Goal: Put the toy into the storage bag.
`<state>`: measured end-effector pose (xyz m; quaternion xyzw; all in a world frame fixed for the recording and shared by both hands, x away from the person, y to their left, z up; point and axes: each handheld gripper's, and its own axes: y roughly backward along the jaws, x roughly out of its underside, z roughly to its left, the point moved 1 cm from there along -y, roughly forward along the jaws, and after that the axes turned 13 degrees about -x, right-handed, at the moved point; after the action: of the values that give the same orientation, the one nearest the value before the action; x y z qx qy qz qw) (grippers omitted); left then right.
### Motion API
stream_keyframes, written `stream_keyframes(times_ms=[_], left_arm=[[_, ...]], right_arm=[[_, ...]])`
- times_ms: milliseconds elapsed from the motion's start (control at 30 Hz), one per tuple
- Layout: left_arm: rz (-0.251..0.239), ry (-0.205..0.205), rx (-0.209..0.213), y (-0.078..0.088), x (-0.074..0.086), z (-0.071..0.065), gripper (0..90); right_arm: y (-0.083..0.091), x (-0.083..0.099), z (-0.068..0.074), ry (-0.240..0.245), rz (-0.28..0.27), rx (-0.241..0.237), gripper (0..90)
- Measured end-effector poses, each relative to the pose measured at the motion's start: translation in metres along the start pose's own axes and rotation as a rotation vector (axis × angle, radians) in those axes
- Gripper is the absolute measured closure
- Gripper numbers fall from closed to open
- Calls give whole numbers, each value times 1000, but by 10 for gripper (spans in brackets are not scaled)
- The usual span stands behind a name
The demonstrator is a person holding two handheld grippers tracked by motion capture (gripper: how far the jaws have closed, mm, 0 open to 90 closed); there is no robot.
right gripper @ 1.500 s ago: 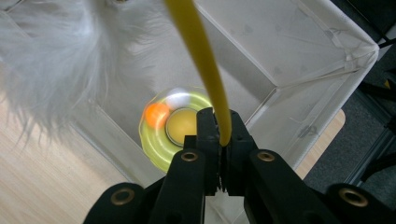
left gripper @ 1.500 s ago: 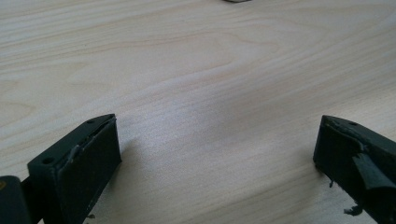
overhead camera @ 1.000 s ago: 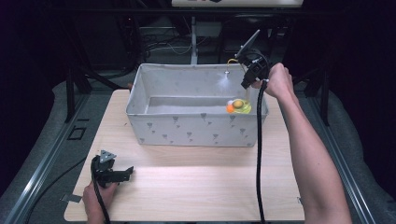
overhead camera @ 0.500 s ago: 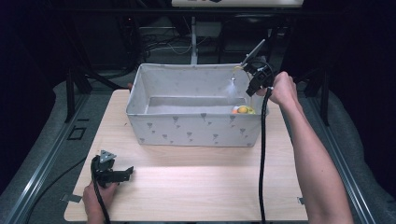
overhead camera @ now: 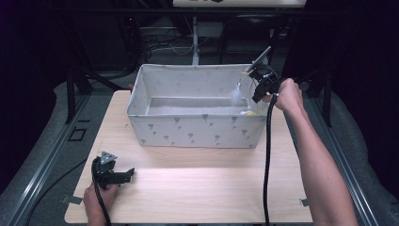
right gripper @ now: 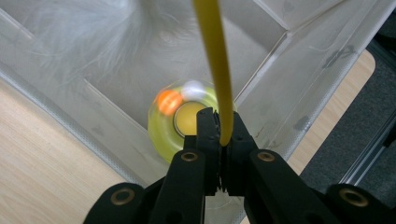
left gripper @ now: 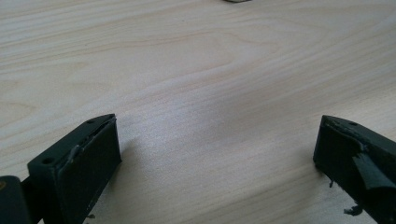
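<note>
My right gripper (overhead camera: 260, 88) hangs over the right end of the grey fabric box (overhead camera: 197, 127). In the right gripper view the gripper (right gripper: 219, 135) is shut on a thin yellow rod (right gripper: 215, 56). A blurred white feathery tuft (right gripper: 116, 32) swings inside the box; it is the white tuft (overhead camera: 236, 94) in the high view. Past the jaws a round yellow toy (right gripper: 161, 123) with an orange ball (right gripper: 168, 101) and a white ball (right gripper: 192, 89) lies on the box floor. In the high view the round toy (overhead camera: 248, 113) peeks over the near wall. My left gripper (overhead camera: 126, 175) rests open on the table; nothing is between its jaws (left gripper: 217, 149).
The box stands across the back half of the light wooden table (overhead camera: 197, 188). Its patterned near wall faces me. A black cable (overhead camera: 267, 155) trails from the right gripper down along the forearm. Dark floor and metal frame legs (overhead camera: 70, 89) surround the table.
The right gripper has drifted a little right and towards me with the rod. The round yellow toy has slid towards the box's near right corner. The left gripper has stayed put.
</note>
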<state>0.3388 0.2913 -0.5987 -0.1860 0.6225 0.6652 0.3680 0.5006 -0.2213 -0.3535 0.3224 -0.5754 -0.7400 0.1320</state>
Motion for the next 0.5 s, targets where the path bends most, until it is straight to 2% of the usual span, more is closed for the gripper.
stream_keyframes(times_ms=[500], left_arm=[[0, 0, -1, 0, 0, 0, 6]], right_arm=[[-19, 15, -9, -34, 23, -26, 880]])
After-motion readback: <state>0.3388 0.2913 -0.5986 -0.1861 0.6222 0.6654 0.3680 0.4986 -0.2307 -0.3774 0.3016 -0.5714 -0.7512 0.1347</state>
